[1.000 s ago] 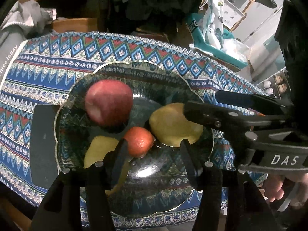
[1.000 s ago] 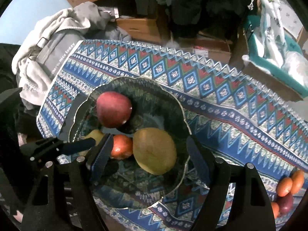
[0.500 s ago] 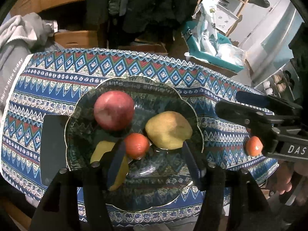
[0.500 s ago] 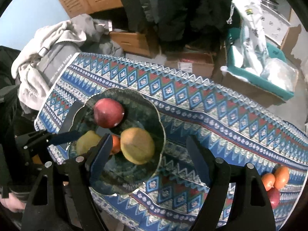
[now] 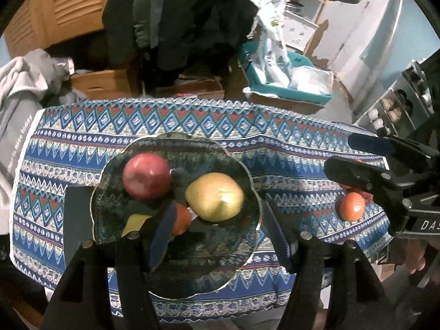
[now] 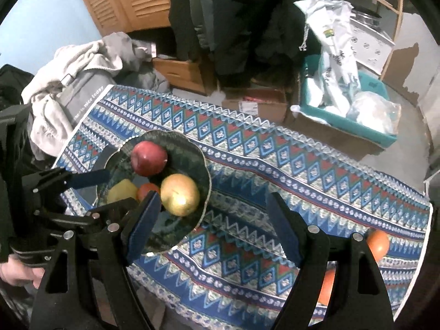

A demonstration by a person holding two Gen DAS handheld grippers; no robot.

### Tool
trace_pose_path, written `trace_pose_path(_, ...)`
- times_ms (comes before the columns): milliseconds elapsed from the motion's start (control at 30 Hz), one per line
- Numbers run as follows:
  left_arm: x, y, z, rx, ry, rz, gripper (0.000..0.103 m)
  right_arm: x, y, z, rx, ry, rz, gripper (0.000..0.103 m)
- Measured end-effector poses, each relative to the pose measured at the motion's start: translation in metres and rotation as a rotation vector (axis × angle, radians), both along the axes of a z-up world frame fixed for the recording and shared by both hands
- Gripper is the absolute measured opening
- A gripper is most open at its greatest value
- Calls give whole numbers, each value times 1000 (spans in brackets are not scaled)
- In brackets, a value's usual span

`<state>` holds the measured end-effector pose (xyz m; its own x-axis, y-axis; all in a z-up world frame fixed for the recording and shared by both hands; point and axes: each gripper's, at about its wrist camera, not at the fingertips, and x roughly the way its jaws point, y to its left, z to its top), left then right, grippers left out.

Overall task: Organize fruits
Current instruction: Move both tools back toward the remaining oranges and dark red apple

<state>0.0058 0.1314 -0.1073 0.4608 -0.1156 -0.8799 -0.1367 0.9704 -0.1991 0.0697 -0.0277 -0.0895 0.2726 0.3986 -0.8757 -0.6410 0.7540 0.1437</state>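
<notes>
A dark patterned plate (image 5: 242, 269) sits on the left of the blue patterned tablecloth (image 6: 275, 170). On it lie a red apple (image 5: 147, 176), a yellow-green pear (image 5: 216, 196), a small orange fruit (image 5: 181, 218) and a yellow fruit (image 5: 134, 222). The plate (image 6: 203, 176) with its fruits also shows in the right wrist view. Loose orange fruits (image 6: 378, 243) lie at the cloth's right end; one (image 5: 352, 206) shows beside the right gripper. My left gripper (image 5: 217, 233) is open and empty above the plate's near side. My right gripper (image 6: 211, 225) is open and empty over the cloth, right of the plate.
A dark flat pad (image 5: 77, 220) lies under the plate's left side. Grey clothes (image 6: 74, 79) are heaped at the table's left end. Behind the table stand cardboard boxes (image 6: 255, 101) and a teal bin with bags (image 6: 349, 93).
Both grippers have pulled back and up from the plate. The right gripper has moved right, off the pear, which stays on the plate. More of the table shows now.
</notes>
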Motion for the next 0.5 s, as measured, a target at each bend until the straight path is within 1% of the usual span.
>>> trace_pose_path(267,2,-23,15,27,-31,-49,67,-6,-32,15,0,-32,-20,80)
trace_pose_path(367,4,-32,18,32,-38,-66,70,-8,-43,18,-8,-49,-28,80)
trace_pose_path(500,8,-45,20,40,-40,-93,70,-9,-61,21,-21,-64,-43,80)
